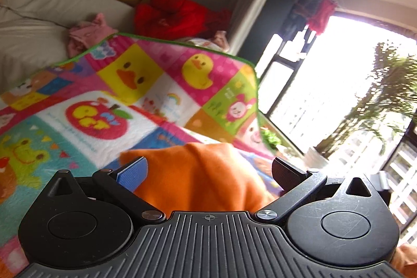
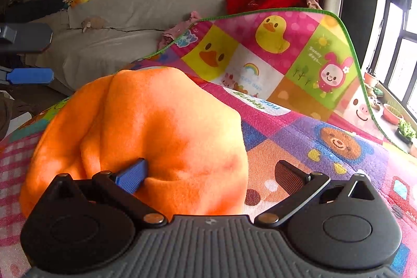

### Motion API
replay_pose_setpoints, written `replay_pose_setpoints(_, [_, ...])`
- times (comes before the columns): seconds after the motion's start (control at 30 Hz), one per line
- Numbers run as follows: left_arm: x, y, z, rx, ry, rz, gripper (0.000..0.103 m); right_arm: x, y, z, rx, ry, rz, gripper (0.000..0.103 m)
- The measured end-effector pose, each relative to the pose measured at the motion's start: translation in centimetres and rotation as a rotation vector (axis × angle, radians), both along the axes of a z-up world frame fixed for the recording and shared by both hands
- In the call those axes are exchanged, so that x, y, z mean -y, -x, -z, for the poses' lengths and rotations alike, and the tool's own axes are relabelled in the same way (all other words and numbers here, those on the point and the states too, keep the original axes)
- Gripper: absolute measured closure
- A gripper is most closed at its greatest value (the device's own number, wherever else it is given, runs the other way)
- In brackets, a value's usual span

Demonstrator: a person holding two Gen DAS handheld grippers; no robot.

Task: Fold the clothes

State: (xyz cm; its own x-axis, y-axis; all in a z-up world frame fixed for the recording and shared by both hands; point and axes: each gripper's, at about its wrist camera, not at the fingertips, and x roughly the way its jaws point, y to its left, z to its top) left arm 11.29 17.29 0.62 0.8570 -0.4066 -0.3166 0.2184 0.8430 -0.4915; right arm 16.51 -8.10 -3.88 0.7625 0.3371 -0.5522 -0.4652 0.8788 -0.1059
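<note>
The left gripper (image 1: 209,168) has its fingers wide apart. The right gripper (image 2: 211,171) is spread wide too.

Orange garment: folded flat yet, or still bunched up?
Bunched, not folded flat. The orange garment sits as a rounded, creased heap on the play mat; no straight folded edges show. Both grippers' jaws are open around it.

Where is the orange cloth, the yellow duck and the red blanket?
orange cloth (image 2: 146,127): right wrist view, middle of the bunched fabric.
yellow duck (image 2: 271,34): right wrist view, its body, on the play mat.
red blanket (image 1: 169,16): left wrist view, middle of the heap.
</note>
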Motion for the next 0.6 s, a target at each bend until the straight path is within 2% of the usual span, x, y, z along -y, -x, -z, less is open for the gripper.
replay_pose_setpoints(0.07, [0.6, -1.5, 1.0, -0.049, -0.007, 0.003, 0.000, 0.1, 0.3, -0.3, 0.018, -0.004, -0.007, 0.000])
replay_pose_setpoints(0.13, [1.3, -2.9, 2.1, -0.099, -0.013, 0.007, 0.000, 0.5, 1.4, -0.9, 0.046, -0.030, -0.061, 0.000])
replay_pose_setpoints(0.2, [1.9, -4.4, 3.1, -0.148, -0.020, 0.010, 0.000, 0.5, 2.7, -1.7, 0.032, -0.076, -0.178, 0.000])
replay_pose_setpoints(0.27, [2.2, -5.7, 4.4, -0.184, -0.028, 0.013, 0.000, -0.4, 3.8, -1.3, 0.020, -0.040, -0.259, 0.000])
replay_pose_setpoints(0.37, [2.8, -6.9, 5.2, -0.193, -0.047, 0.022, 0.000, -2.9, 4.0, 1.1, 0.060, 0.144, -0.223, 0.000])
replay_pose_setpoints(0.47, [2.9, -7.3, 5.3, -0.199, -0.056, 0.019, 0.000, -3.4, 2.8, 2.0, 0.028, 0.107, -0.195, 0.000])
replay_pose_setpoints(0.6, [2.6, -7.1, 5.3, -0.196, -0.065, 0.028, 0.000, -3.6, 3.1, 2.1, 0.043, 0.120, -0.199, 0.000])
